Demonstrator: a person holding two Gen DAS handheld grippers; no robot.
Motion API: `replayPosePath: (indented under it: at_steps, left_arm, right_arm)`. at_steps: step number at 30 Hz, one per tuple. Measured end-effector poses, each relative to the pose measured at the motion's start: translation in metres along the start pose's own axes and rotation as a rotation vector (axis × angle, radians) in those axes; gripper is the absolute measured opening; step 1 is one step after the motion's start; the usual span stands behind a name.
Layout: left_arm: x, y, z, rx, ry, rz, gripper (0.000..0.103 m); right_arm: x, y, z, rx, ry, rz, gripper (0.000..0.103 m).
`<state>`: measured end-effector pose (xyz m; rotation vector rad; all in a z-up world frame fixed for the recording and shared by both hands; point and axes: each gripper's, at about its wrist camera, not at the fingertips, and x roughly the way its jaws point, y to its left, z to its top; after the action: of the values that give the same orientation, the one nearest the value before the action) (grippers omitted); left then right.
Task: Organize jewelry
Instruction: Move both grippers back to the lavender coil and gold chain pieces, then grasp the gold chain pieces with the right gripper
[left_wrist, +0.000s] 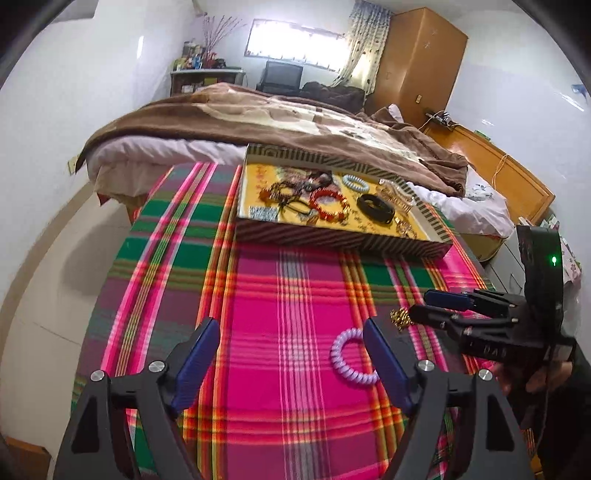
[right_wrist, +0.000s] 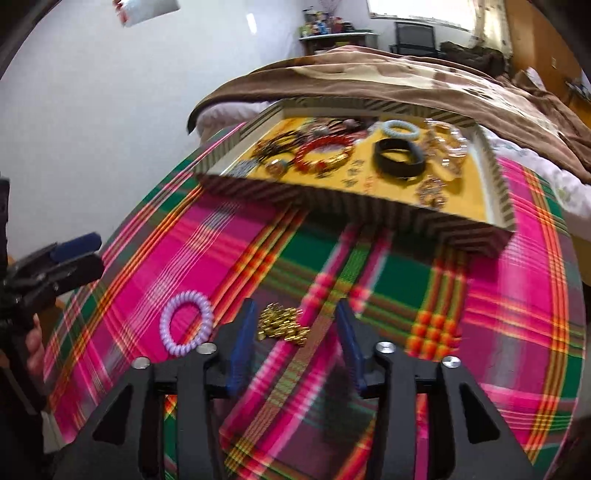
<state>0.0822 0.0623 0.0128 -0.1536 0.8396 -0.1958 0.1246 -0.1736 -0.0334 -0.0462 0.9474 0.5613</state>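
A lilac spiral hair tie (left_wrist: 345, 356) (right_wrist: 186, 323) and a small gold beaded piece (left_wrist: 400, 318) (right_wrist: 282, 325) lie on the plaid cloth. My left gripper (left_wrist: 290, 325) (right_wrist: 92, 253) stands open just left of the hair tie, whose right side is hidden behind one finger. My right gripper (right_wrist: 296, 310) (left_wrist: 423, 302) is open with the gold piece between its fingers, close to the left one and not pinched. Behind them sits a striped tray (left_wrist: 332, 240) (right_wrist: 332, 210) with yellow lining, holding several bracelets, among them a red bead one (left_wrist: 328, 203) and a black bangle (right_wrist: 399, 158).
The pink and green plaid cloth (left_wrist: 288, 288) covers the surface under the tray. Beyond it lies a bed with a brown blanket (left_wrist: 258, 122). A wooden wardrobe (left_wrist: 421, 62) stands at the back right. A person's hand (left_wrist: 517, 380) holds the right gripper.
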Motion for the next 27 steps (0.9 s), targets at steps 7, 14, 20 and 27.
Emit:
replayPosePath:
  at_steps: [7,14,20,27]
  left_arm:
    - [0.003,0.003,-0.004,-0.005,0.012,0.002,0.079]
    - [0.007,-0.001,-0.004,-0.004,0.027,-0.004,0.079]
    - [0.012,-0.005,-0.006,-0.005,0.045,-0.011,0.079]
    - [0.025,-0.016,-0.008,0.020,0.081,-0.025,0.080]
  right_arm:
    - [0.015,0.022,-0.007,-0.143,0.009,-0.094,0.050]
    - [0.013,0.023,-0.010,-0.140,-0.002,-0.119,0.049]
    - [0.009,0.019,-0.013,-0.108,-0.013,-0.136,0.011]
    - [-0.005,0.010,-0.016,-0.045,-0.048,-0.115,0.010]
